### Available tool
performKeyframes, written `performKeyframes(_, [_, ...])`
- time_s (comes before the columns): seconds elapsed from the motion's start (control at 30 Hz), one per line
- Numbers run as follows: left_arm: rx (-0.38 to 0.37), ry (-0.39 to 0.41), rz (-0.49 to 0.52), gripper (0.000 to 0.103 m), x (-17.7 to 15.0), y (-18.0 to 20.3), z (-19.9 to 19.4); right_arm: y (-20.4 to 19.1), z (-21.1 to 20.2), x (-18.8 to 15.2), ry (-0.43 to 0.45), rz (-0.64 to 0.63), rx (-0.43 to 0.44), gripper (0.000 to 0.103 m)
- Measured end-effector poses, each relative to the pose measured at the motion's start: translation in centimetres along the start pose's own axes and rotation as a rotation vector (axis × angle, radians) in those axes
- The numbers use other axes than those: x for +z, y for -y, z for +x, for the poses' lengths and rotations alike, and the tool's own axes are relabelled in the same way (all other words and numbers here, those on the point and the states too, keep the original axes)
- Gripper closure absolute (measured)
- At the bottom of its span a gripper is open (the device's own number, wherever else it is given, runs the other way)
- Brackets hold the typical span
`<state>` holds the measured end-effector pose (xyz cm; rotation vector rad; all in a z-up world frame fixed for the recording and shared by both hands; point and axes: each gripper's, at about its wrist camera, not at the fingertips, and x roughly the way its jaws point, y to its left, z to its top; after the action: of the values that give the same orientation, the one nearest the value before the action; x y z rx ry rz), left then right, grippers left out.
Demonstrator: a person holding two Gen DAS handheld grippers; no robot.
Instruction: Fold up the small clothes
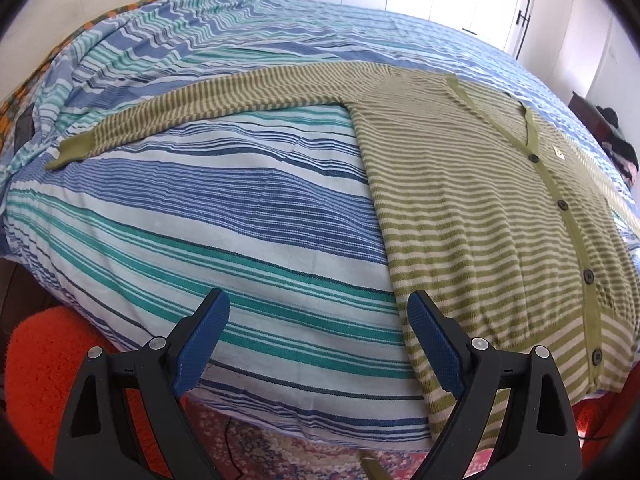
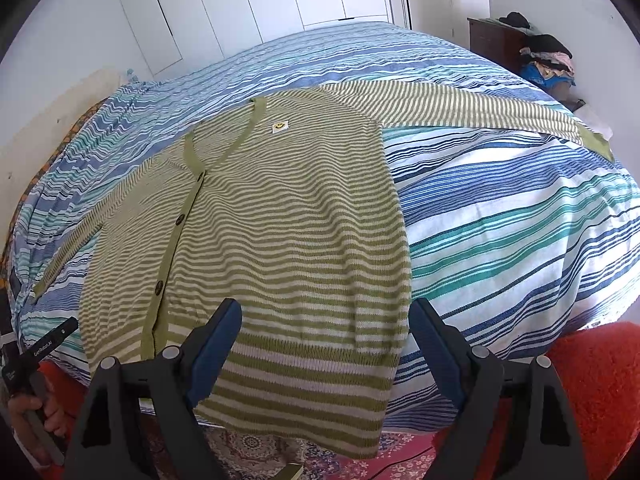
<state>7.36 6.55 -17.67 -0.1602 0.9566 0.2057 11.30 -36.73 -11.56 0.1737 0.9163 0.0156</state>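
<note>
Your striped cardigan (image 2: 280, 216) lies spread flat, front up and buttoned, on the bed's blue, teal and white striped cover (image 2: 500, 216). Its hem hangs just over the near edge of the bed, toward you. A small smiley patch (image 2: 279, 125) sits on the chest beside the green V-neck band. In the left wrist view one sleeve (image 1: 208, 108) stretches straight out to the left across the cover, ending in a plain green cuff (image 1: 72, 152). In the right wrist view the other sleeve (image 2: 480, 110) runs out to the right, its cuff (image 2: 596, 142) near the far right edge of the bed.

Your left gripper (image 1: 318, 344) is spread wide and holds nothing; it hovers over the near edge of the bed, its right blue pad over the cardigan's side edge and its left pad over bare cover. Your right gripper (image 2: 326, 352) is likewise spread wide and empty, poised above the cardigan's hem, with the ribbed band showing between its fingers. I cannot tell whether either pad touches the cloth.

A dark wooden dresser (image 2: 496, 42) with a pile of clothes (image 2: 548, 60) stands at the far right corner of the room. A patterned rug (image 2: 256, 452) lies on the floor below the bed edge.
</note>
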Motion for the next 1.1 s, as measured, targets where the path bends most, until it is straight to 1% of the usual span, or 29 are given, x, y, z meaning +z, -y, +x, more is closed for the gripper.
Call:
performKeyframes(0.17, [-0.002,-0.037,-0.002,0.011,-0.2,0.0,0.8,-0.6,0.3,-0.1,-0.007,-0.02,0.002,0.018])
performKeyframes(0.4, [-0.001,-0.015,0.006,0.011,-0.1,0.3,0.3,-0.1,-0.1,-0.3,-0.002,-0.004,-0.003,0.018])
performKeyframes(0.8, [0.0,-0.036,-0.006,0.011,-0.2,0.0,0.7,0.3,0.0,-0.3,-0.011,-0.006,-0.01,0.018])
performKeyframes(0.97, [0.005,-0.043,0.005,0.011,-0.2,0.2,0.9,0.5,0.2,-0.3,-0.017,-0.003,-0.012,0.018])
performKeyframes(1.1, [0.004,-0.059,0.011,0.008,-0.4,0.4,1.3,0.6,0.2,-0.4,-0.021,-0.001,-0.012,0.018])
